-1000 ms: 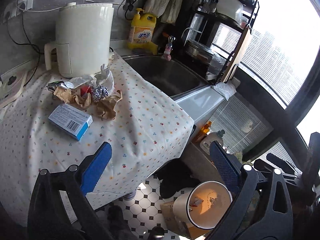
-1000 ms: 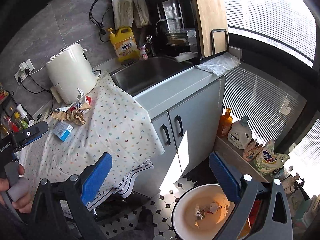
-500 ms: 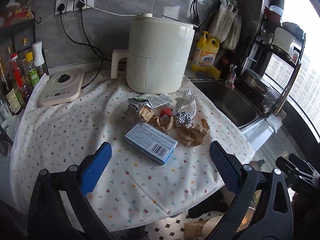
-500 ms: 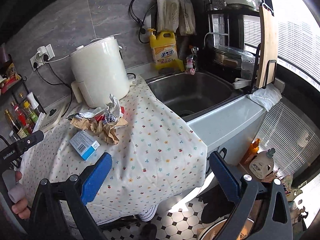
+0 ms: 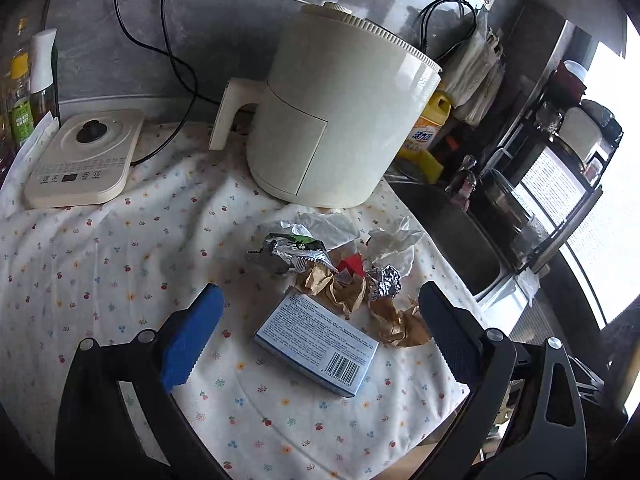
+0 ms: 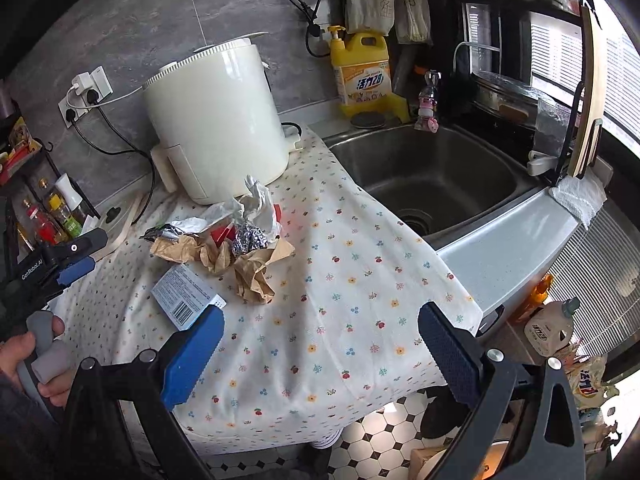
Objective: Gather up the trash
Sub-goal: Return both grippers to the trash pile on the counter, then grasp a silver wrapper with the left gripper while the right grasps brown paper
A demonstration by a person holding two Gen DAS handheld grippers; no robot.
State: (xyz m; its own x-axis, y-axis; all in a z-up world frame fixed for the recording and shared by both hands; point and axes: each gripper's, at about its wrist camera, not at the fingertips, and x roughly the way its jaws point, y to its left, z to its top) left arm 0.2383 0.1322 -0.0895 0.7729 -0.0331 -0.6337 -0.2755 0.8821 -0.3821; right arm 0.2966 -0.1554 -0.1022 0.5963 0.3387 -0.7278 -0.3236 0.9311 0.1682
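Observation:
A pile of trash lies on the flowered tablecloth (image 5: 120, 248): a blue and white box (image 5: 316, 338) (image 6: 185, 294), crumpled brown paper (image 5: 340, 288) (image 6: 250, 274), a foil ball (image 5: 386, 282) (image 6: 250, 238), a silver wrapper (image 5: 288, 254), white tissue (image 5: 394, 242) (image 6: 256, 204) and a red scrap (image 5: 350, 264). My left gripper (image 5: 320, 340) is open, its fingers on either side of the box and a little above it. My right gripper (image 6: 320, 354) is open over the cloth's front edge, right of the pile, with nothing between its fingers.
A cream air fryer (image 5: 336, 112) (image 6: 216, 120) stands behind the pile. A flat cream appliance (image 5: 80, 160) sits at the left, bottles (image 5: 28, 80) beyond it. Right of the table lie the sink (image 6: 432, 176), yellow detergent (image 6: 362, 76) and a dish rack (image 6: 532, 60). A hand (image 6: 36, 364) holds the left gripper.
Both grippers swung up from the floor and the trash bin toward the table. My left gripper has closed in on the pile, now straddling the box. Both stay open.

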